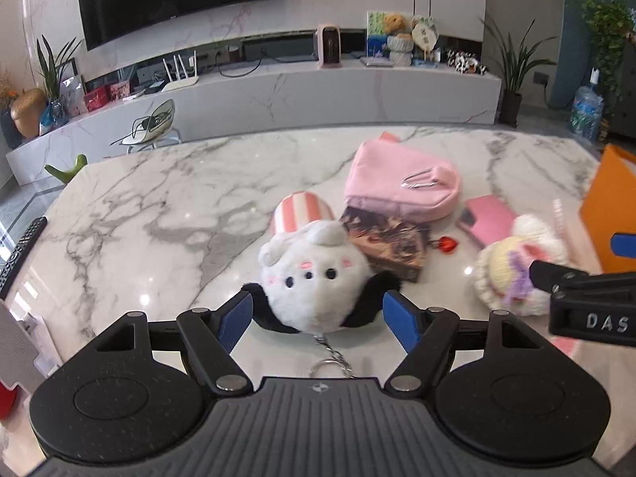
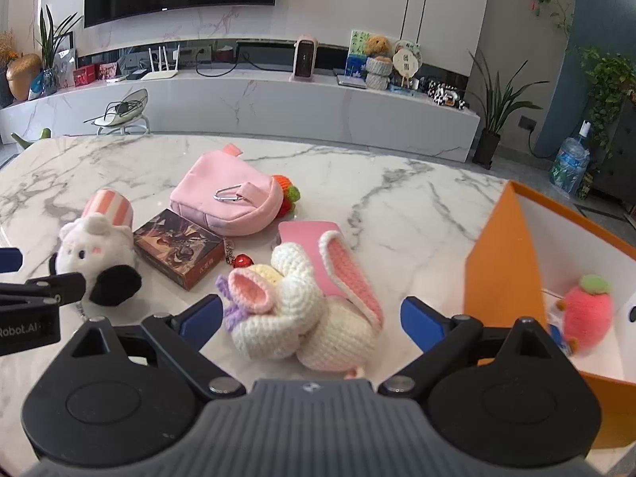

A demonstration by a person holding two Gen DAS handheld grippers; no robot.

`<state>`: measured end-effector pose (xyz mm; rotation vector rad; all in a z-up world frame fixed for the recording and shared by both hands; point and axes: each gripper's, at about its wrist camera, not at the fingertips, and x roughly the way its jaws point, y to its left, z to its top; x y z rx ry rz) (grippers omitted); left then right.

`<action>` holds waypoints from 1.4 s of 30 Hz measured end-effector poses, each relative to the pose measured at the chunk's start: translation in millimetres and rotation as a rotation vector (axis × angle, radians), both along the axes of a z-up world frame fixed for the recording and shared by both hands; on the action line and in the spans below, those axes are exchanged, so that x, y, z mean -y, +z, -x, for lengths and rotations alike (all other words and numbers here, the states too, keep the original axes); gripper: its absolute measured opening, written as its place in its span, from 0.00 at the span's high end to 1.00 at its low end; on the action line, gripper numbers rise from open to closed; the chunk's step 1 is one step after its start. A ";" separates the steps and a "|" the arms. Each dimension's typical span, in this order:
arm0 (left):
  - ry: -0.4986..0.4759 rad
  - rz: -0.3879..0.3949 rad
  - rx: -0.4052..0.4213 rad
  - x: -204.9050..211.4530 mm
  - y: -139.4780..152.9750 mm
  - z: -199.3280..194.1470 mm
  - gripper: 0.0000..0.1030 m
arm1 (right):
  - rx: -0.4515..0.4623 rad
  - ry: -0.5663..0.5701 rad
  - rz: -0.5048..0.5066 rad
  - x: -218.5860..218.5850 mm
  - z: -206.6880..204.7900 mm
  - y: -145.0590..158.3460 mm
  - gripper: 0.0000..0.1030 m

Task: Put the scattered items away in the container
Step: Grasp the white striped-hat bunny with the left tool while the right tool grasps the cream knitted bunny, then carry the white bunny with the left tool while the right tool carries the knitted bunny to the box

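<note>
On the marble desk (image 2: 417,198), the orange container (image 2: 505,270) stands to the right of the right tool (image 2: 312,318), a pink strawberry toy (image 2: 588,314) already inside. That tool is spread wide around the crocheted bunny (image 2: 302,318), not gripping it. The left tool (image 1: 318,318) is likewise released, its blue pads flanking the white plush keychain (image 1: 314,278). Ahead lie the pink pouch (image 2: 226,202) and a card box (image 2: 179,248).

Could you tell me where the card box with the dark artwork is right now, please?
The card box lies on the marble table, left of centre in the right wrist view, between the white plush and the pink pouch.
</note>
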<state>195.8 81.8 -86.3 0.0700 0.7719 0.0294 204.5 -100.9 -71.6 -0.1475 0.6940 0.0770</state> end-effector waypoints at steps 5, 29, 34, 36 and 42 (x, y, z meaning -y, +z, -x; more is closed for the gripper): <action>0.007 -0.076 0.019 -5.3 -10.6 -13.8 0.12 | -0.028 0.025 -0.001 -6.1 -24.4 -16.7 0.06; -0.041 0.019 -0.062 1.9 -53.8 -48.8 0.13 | -0.003 0.129 0.160 -25.1 -47.7 -62.7 0.08; -0.044 0.014 -0.052 4.0 -52.1 -44.0 0.20 | 0.007 0.131 0.153 -24.3 -48.3 -64.3 0.13; -0.046 0.005 -0.049 5.3 -51.0 -41.9 0.21 | 0.005 0.132 0.157 -25.5 -47.8 -62.9 0.18; -0.057 -0.007 -0.037 8.9 -41.4 -32.7 0.23 | 0.004 0.127 0.131 -22.9 -38.1 -55.0 0.25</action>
